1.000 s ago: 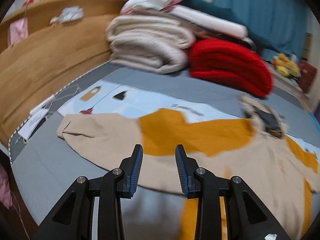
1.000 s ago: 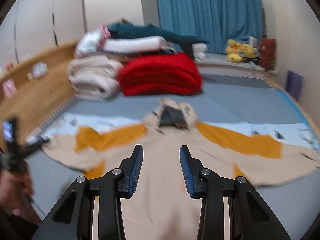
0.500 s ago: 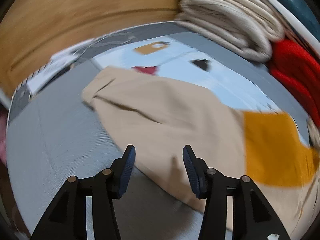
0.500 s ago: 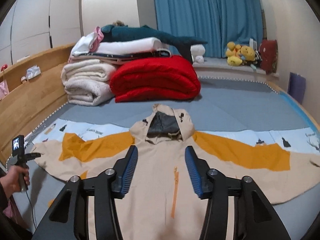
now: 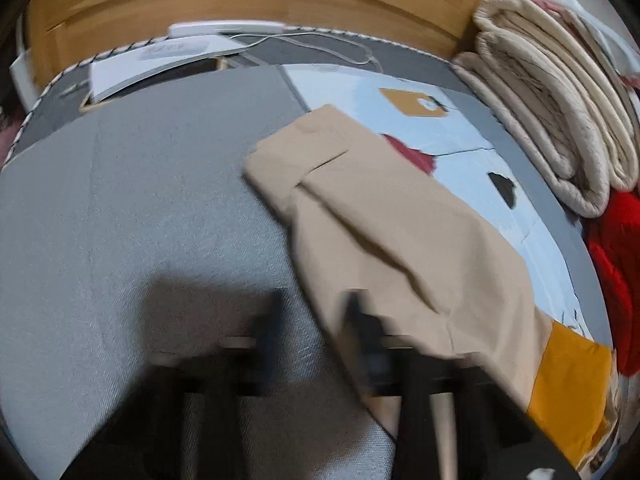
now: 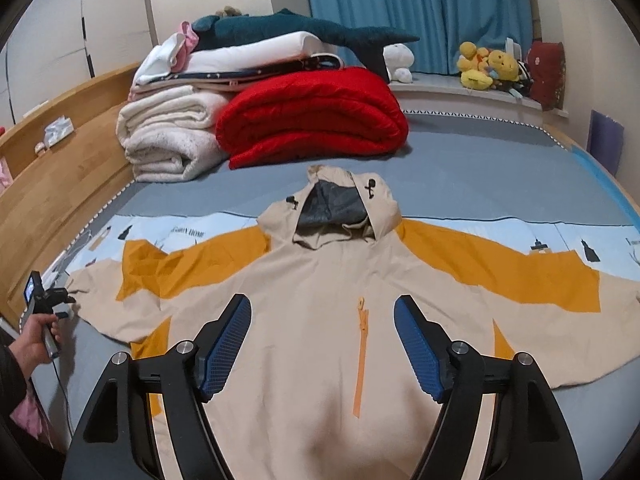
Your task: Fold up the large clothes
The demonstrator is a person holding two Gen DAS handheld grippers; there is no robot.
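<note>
Lying flat, beige-and-orange hooded jacket [image 6: 320, 300], sleeves outspread

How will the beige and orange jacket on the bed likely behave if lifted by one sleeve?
Probably floppy: the jacket lies flat and creased on the bed, its sleeve rumpled in soft folds. The rest would likely drag and hang, since the sleeves spread wide. Its smooth shell-like fabric may slip in a pinch, though this is hard to tell.
</note>
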